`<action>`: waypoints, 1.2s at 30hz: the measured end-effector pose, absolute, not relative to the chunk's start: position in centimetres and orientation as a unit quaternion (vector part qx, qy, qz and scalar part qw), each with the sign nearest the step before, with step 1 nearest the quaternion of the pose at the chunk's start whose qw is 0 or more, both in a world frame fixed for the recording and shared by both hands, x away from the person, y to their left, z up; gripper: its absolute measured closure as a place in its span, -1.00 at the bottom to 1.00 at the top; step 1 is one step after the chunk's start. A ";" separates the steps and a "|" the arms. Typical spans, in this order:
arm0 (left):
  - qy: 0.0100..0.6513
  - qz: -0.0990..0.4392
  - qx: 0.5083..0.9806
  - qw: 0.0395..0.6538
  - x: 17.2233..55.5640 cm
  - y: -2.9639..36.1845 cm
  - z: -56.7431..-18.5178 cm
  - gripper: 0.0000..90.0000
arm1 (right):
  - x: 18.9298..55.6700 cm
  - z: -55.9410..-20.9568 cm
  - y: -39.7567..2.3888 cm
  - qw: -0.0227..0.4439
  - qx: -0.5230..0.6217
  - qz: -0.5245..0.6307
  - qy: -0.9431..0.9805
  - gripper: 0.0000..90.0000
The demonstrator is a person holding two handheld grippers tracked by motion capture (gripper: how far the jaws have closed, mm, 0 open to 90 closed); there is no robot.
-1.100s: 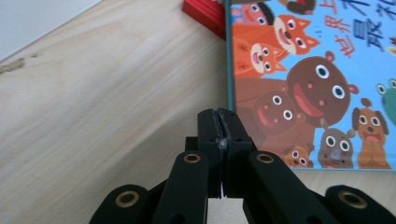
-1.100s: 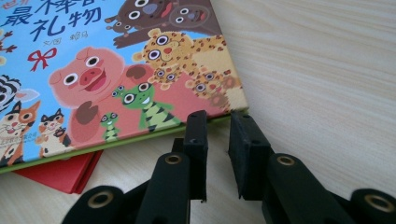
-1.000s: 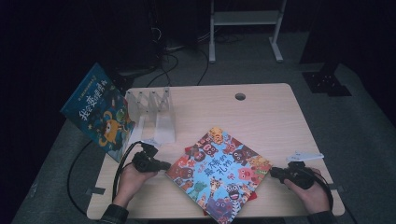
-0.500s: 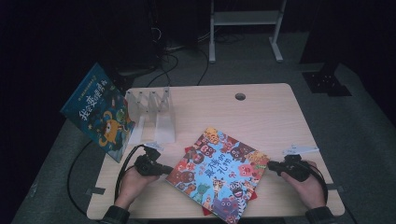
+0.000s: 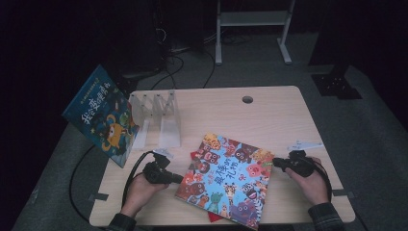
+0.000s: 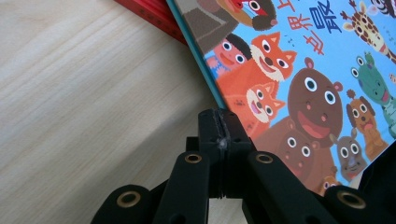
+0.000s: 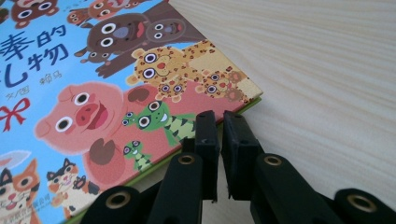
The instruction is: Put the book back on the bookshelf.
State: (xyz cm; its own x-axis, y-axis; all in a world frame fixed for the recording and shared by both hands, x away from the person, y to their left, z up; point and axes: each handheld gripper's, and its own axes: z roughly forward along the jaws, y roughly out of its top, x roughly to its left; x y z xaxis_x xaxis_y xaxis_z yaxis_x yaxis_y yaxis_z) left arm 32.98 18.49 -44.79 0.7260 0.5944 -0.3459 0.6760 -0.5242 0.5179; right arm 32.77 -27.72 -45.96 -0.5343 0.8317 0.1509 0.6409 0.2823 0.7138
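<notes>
A picture book (image 5: 226,178) with cartoon animals on a blue cover lies flat near the table's front, on top of a red book (image 5: 195,155). My left gripper (image 5: 182,179) is shut, and its tips (image 6: 219,114) touch the picture book's left edge (image 6: 205,70). The red book (image 6: 144,11) pokes out beyond that edge. My right gripper (image 5: 275,162) rests against the book's right edge near the leopard corner (image 7: 233,79). Its jaws (image 7: 220,116) have just been closing and stand almost together, with nothing between them.
A second blue book (image 5: 101,115) leans off the table's left edge beside a clear plastic book stand (image 5: 159,115). The table (image 5: 269,115) has a cable hole (image 5: 247,99) at the back. Cables trail from both grippers.
My right gripper has moved up and in along the book's right edge. The picture book has turned a little counter-clockwise. The left gripper has stayed put.
</notes>
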 end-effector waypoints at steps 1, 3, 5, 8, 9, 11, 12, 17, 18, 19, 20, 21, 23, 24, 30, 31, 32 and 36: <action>0.363 -0.064 0.872 0.323 32.9 18.4 -44.8 0.98 | 32.9 -45.9 -27.7 0.126 0.467 0.376 0.790 0.87; 0.361 -0.067 0.873 0.321 32.9 18.2 -44.9 0.98 | 33.3 -46.0 -27.6 0.128 0.467 0.376 0.790 0.87; 0.357 -0.070 0.876 0.316 32.8 18.0 -45.0 0.98 | 33.7 -46.0 -27.5 0.130 0.467 0.376 0.790 0.88; 0.353 -0.075 0.877 0.318 32.7 17.8 -45.0 0.97 | 34.2 -46.1 -27.4 0.131 0.468 0.380 0.787 0.89; 0.352 -0.077 0.877 0.318 32.7 17.7 -45.0 0.96 | 34.4 -46.1 -27.3 0.129 0.469 0.383 0.786 0.89; 0.351 -0.079 0.877 0.318 32.7 17.6 -45.0 0.94 | 34.7 -46.2 -27.2 0.128 0.469 0.381 0.786 0.89; 0.350 -0.080 0.878 0.318 32.7 17.6 -45.0 0.94 | 34.8 -46.2 -27.1 0.129 0.470 0.380 0.786 0.89; 0.349 -0.078 0.880 0.314 32.6 17.6 -44.9 0.78 | 35.6 -46.2 -26.9 0.131 0.474 0.382 0.782 0.76; 0.351 -0.074 0.880 0.312 32.6 17.7 -44.9 0.71 | 35.7 -46.2 -27.1 0.135 0.475 0.387 0.779 0.65; 0.353 -0.068 0.879 0.313 32.6 17.8 -44.8 0.59 | 35.8 -46.1 -27.2 0.139 0.479 0.394 0.772 0.53; 0.353 -0.062 0.880 0.312 32.7 18.0 -44.8 0.45 | 35.9 -46.1 -27.3 0.139 0.483 0.400 0.766 0.43; 0.354 -0.059 0.879 0.314 32.7 18.1 -44.6 0.35 | 35.9 -46.0 -27.5 0.143 0.483 0.407 0.762 0.30; 0.358 -0.055 0.875 0.320 32.9 18.5 -44.4 0.15 | 36.0 -46.0 -27.6 0.142 0.483 0.422 0.754 0.12; 0.357 -0.054 0.874 0.325 32.9 18.6 -44.4 0.04 | 36.0 -46.1 -27.5 0.143 0.478 0.428 0.753 0.03; 0.353 -0.044 0.872 0.337 32.9 18.5 -44.3 -0.45 | 36.6 -46.2 -26.9 0.150 0.475 0.441 0.747 -0.13; 0.354 -0.042 0.870 0.342 33.0 18.5 -44.3 -0.52 | 36.7 -46.3 -26.8 0.150 0.476 0.442 0.745 -0.14; 0.354 -0.043 0.868 0.344 33.0 18.5 -44.3 -0.62 | 36.9 -46.4 -26.8 0.149 0.478 0.442 0.745 -0.15; 0.363 -0.041 0.861 0.354 33.3 18.3 -44.3 -0.83 | 37.3 -47.0 -26.5 0.139 0.478 0.437 0.749 -0.20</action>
